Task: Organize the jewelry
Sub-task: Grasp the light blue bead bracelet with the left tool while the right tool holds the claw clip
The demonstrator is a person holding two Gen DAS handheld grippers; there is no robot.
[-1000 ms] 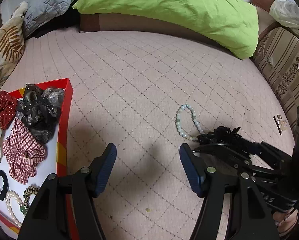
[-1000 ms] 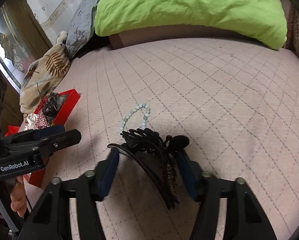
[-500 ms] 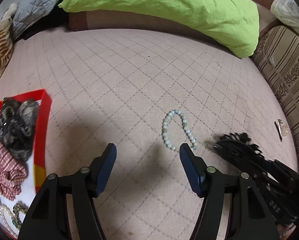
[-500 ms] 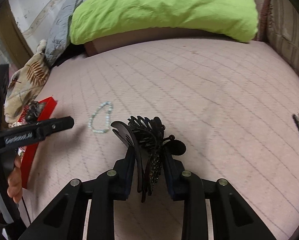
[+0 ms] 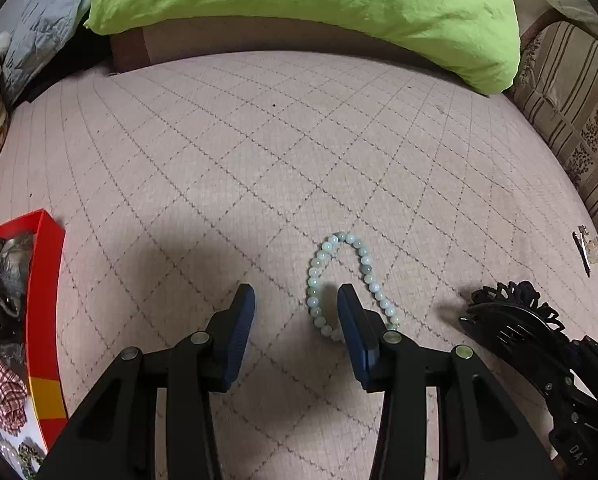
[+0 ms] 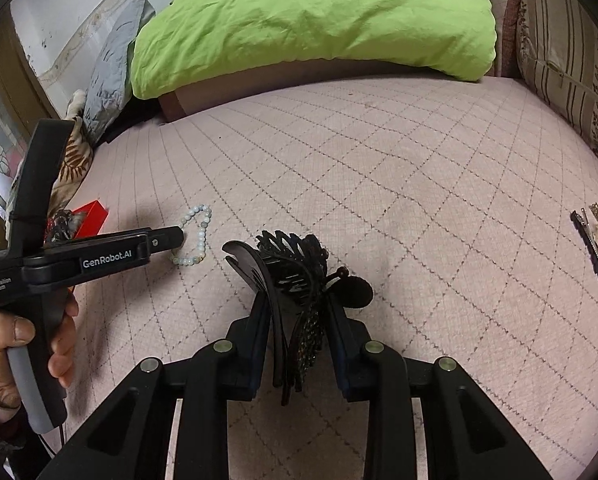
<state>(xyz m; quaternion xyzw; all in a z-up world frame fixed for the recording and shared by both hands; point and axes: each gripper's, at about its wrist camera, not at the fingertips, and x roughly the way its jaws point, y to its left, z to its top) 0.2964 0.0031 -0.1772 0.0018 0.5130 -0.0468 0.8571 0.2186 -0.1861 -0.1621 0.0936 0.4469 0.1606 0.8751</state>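
While the red tray (image 5: 45,312) of hair ties sat at the far left on the quilted bed (image 5: 259,152), the left gripper (image 5: 295,312) hovered with its jaws apart, its right finger over the pale bead bracelet (image 5: 319,276). Farther right, the right gripper (image 6: 297,312) was clamped on a black hair claw (image 6: 291,272). A hair clip (image 6: 589,240) lay near the right edge.
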